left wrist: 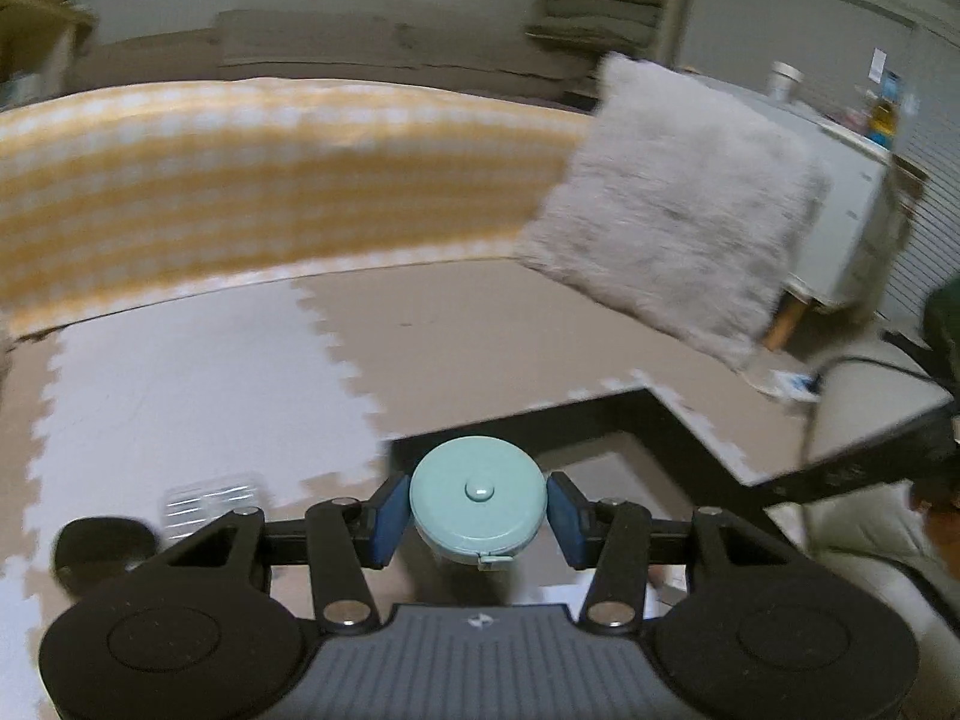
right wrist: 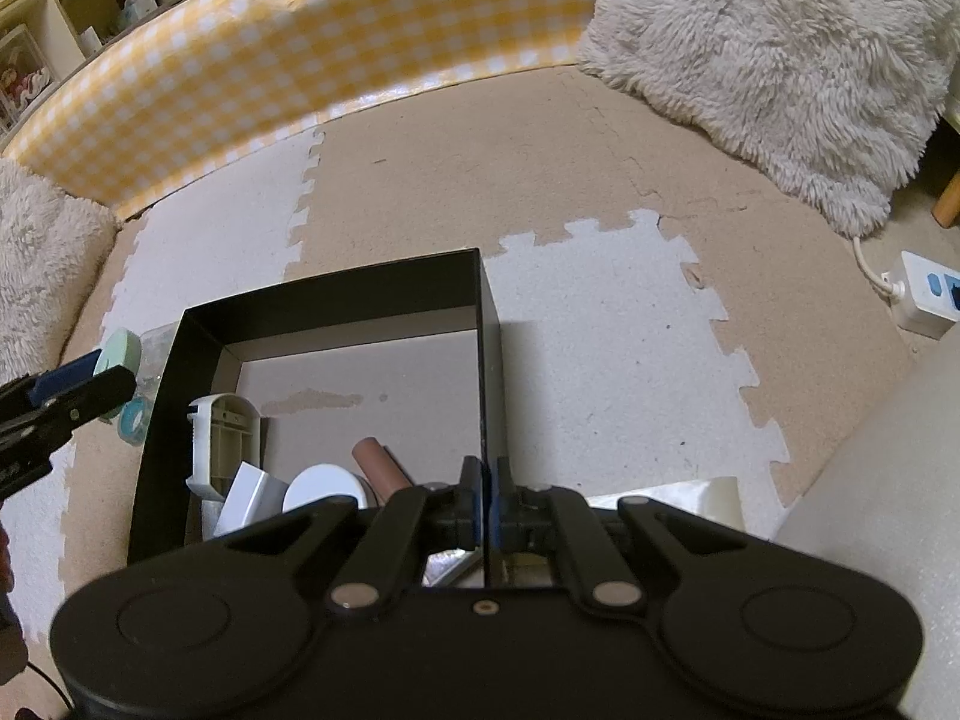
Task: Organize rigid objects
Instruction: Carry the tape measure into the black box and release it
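left gripper (left wrist: 478, 517) grips tape measure (left wrist: 478, 495) | right gripper (right wrist: 487, 504) clamps box (right wrist: 336, 291) wall | contents: right view only

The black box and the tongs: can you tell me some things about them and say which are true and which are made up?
1. The left tongs hold a round mint tape measure. True.
2. The right tongs hold a brown tube. False: they are shut on the wall of the black box; the brown tube lies inside the box.
3. The box is empty. False: the tube, a white disc and a white and grey plastic part lie in it.
4. A fluffy cushion leans on the yellow checked wall. True.
5. The tape measure is inside the box. False: it is outside, at the box's left wall.
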Demonstrator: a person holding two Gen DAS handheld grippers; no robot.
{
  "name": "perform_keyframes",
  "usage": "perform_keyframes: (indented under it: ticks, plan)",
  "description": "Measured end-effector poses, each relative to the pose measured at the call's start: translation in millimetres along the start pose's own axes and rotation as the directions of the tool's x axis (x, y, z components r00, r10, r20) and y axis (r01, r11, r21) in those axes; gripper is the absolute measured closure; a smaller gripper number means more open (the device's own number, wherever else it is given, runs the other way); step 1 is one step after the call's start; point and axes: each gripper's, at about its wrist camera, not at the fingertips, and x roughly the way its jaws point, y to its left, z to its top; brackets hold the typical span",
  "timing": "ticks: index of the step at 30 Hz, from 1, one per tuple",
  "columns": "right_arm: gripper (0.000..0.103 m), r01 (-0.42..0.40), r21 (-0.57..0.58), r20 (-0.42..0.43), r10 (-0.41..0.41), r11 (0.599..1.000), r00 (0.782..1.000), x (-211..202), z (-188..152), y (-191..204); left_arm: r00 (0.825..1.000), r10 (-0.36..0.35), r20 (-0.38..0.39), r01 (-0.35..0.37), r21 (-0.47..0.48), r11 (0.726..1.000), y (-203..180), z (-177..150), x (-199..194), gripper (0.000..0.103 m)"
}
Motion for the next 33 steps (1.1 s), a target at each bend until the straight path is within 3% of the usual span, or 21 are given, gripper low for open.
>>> perform_keyframes:
  ticks: [6, 10, 17, 23, 24, 26, 33]
  plan:
    - [0.100, 0.004, -0.006, 0.001, -0.004, 1.000, 1.000, -0.3, -0.7, 0.8, 0.998, -0.052, -0.041, 0.056, 0.093, 0.994, -31.8, -2.0, 20.7, 0.053]
    - [0.100, 0.007, -0.009, 0.000, -0.007, 1.000, 1.000, -0.4, -0.9, 3.3, 0.998, -0.042, -0.037, 0.047, 0.127, 0.991, -36.3, -1.8, 38.3, 0.053]
    - [0.100, 0.014, -0.017, -0.001, -0.014, 1.000, 1.000, -0.2, -0.6, 3.9, 0.999, -0.021, -0.042, 0.027, 0.144, 0.989, -27.9, 0.2, 60.8, 0.053]
    - [0.100, 0.022, -0.024, -0.001, -0.022, 0.999, 1.000, 0.0, -0.1, 5.5, 0.997, -0.021, -0.069, 0.028, 0.105, 0.994, -14.9, -3.7, 66.5, 0.051]
    - [0.100, 0.022, -0.024, -0.001, -0.022, 0.999, 1.000, 0.0, -0.3, 5.2, 0.997, -0.022, -0.076, 0.030, 0.108, 0.994, -15.0, -3.6, 66.2, 0.048]
    - [0.100, 0.019, -0.021, -0.001, -0.019, 1.000, 1.000, -0.1, -0.4, 4.5, 0.996, -0.027, -0.083, 0.036, 0.109, 0.993, -16.3, -2.6, 63.6, 0.033]
    - [0.100, 0.015, -0.017, 0.000, -0.015, 1.000, 1.000, 0.0, -0.2, 3.5, 0.990, -0.045, -0.137, 0.063, 0.133, 0.989, -24.7, -2.0, 53.6, 0.012]
